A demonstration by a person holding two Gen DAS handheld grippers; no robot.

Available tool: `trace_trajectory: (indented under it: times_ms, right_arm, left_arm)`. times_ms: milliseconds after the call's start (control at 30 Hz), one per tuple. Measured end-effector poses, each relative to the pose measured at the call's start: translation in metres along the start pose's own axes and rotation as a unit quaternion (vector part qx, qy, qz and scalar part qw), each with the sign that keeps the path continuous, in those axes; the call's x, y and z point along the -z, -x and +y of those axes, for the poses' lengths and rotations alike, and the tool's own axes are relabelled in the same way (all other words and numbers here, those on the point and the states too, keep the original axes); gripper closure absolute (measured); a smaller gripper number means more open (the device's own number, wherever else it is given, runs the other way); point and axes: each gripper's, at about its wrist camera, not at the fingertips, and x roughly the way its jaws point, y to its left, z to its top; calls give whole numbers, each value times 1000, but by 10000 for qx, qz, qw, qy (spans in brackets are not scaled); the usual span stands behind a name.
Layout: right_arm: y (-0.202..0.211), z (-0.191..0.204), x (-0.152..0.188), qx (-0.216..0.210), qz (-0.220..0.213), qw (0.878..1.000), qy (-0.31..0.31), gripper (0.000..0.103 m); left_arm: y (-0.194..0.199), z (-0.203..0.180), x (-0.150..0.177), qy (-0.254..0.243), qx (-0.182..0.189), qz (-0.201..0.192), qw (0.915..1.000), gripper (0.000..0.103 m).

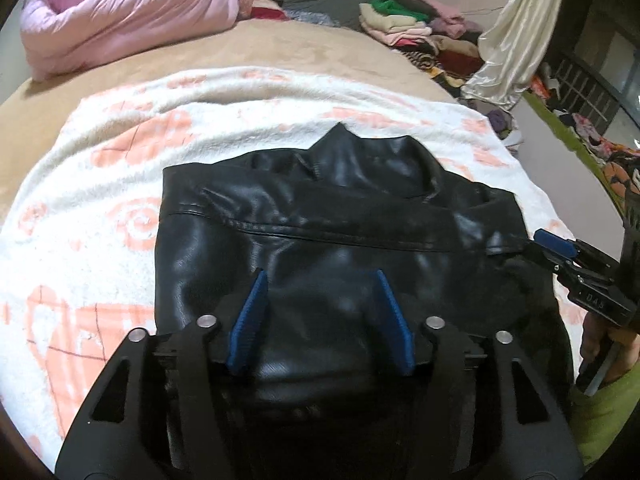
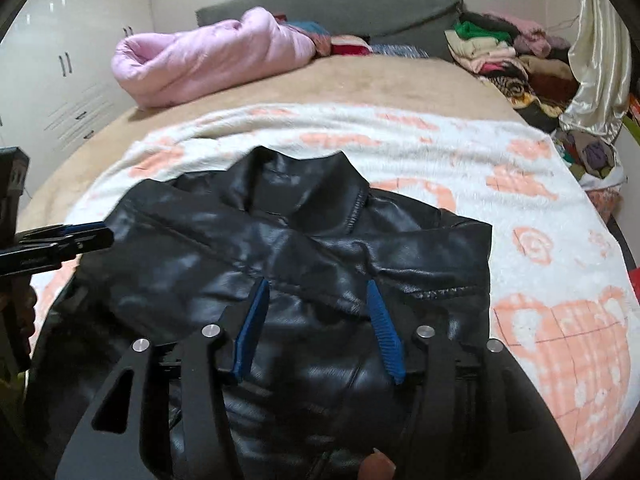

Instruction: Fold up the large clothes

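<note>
A black leather jacket [image 1: 320,216] lies folded, collar toward the far side, on a white blanket with peach patterns [image 1: 120,160]. My left gripper [image 1: 320,276] hovers over the jacket's near part, its blue pads [image 1: 258,292] spread apart with nothing pinched between them. In the right wrist view the same jacket [image 2: 280,232] fills the middle. My right gripper [image 2: 316,286] stands open above it, below the collar. From the left wrist view the right gripper [image 1: 540,240] shows at the jacket's right edge. The left gripper [image 2: 96,232] shows at the jacket's left edge.
A rolled pink quilt [image 1: 120,20] lies at the far left of the tan bed [image 1: 240,48]. Piles of folded clothes [image 1: 408,28] and a cream satin curtain [image 1: 516,32] crowd the far right. White cupboards [image 2: 60,72] stand on the left. A green sleeve [image 1: 608,408] is at the right edge.
</note>
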Motion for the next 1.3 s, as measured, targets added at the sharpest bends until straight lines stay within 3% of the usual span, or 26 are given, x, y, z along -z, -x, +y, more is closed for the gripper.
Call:
trace_trajectory:
  times_ms: [133, 433, 700, 933, 1133, 1300]
  right_arm:
    - [10, 10, 9, -130, 3, 9999, 95, 52]
    - [8, 26, 24, -166, 131, 9995, 227, 46]
    - [-32, 22, 44, 37, 871, 9962, 85, 45]
    - [-16, 23, 41, -84, 518, 9986, 20, 43]
    - [3, 22, 35, -82, 250, 9996, -50, 18]
    - [8, 19, 34, 74, 102, 9999, -57, 7]
  left_arm:
    - [-3, -14, 14, -252, 40, 177, 9995, 52]
    - [-16, -29, 41, -726, -294, 400, 9961, 43]
    - [-24, -30, 45, -775, -343, 441, 9954, 42]
    - [-14, -27, 39, -610, -147, 363, 9974, 37]
    - [-3, -29, 38, -546, -32, 281, 9981, 31]
    - [3, -29, 37, -482, 130, 226, 9985, 25]
